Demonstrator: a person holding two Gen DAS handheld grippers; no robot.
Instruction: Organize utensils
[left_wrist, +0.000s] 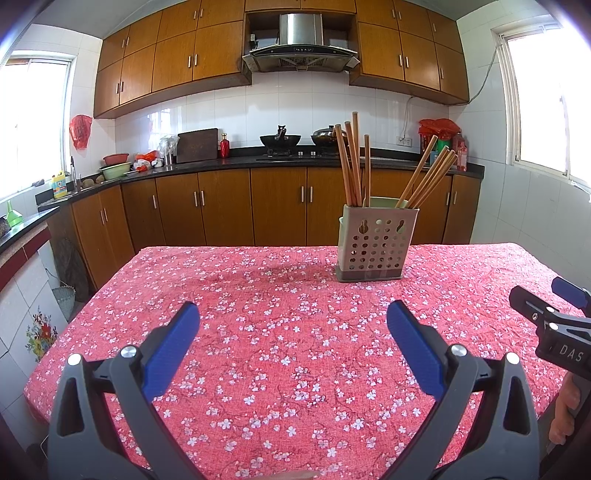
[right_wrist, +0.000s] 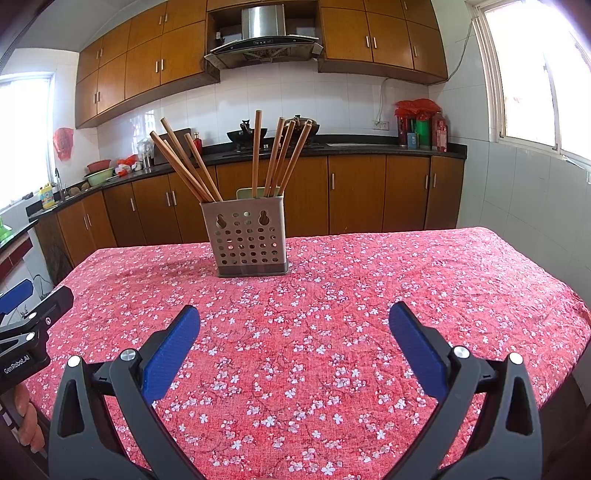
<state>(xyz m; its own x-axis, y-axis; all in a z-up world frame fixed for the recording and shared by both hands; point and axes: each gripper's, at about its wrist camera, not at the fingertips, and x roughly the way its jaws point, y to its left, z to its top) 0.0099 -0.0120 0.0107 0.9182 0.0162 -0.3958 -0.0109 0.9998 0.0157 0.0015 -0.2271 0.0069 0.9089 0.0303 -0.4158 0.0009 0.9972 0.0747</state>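
A: Both tongs? Left gripper (left_wrist: 293, 314) and right gripper (right_wrist: 294, 315) spread wide, empty, ribbed blue pads, hovering short of the utensil holder (right_wrist: 249, 236).

B: Holder? Perforated grey box mid-tablecloth (right_wrist: 369, 314), wooden chopsticks (right_wrist: 280, 158) fanned upright inside. Probably already sorted.

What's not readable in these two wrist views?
- Lower ends of the chopsticks: hidden in both views by the walls of the holder.
- Holder compartments: the interior is not visible from this low angle, so the dividers are unclear.
- Right gripper: cut off by the edge in the left wrist view.
- Left gripper: cut off by the edge in the right wrist view.
- Table near edge: hidden by the gripper bodies.
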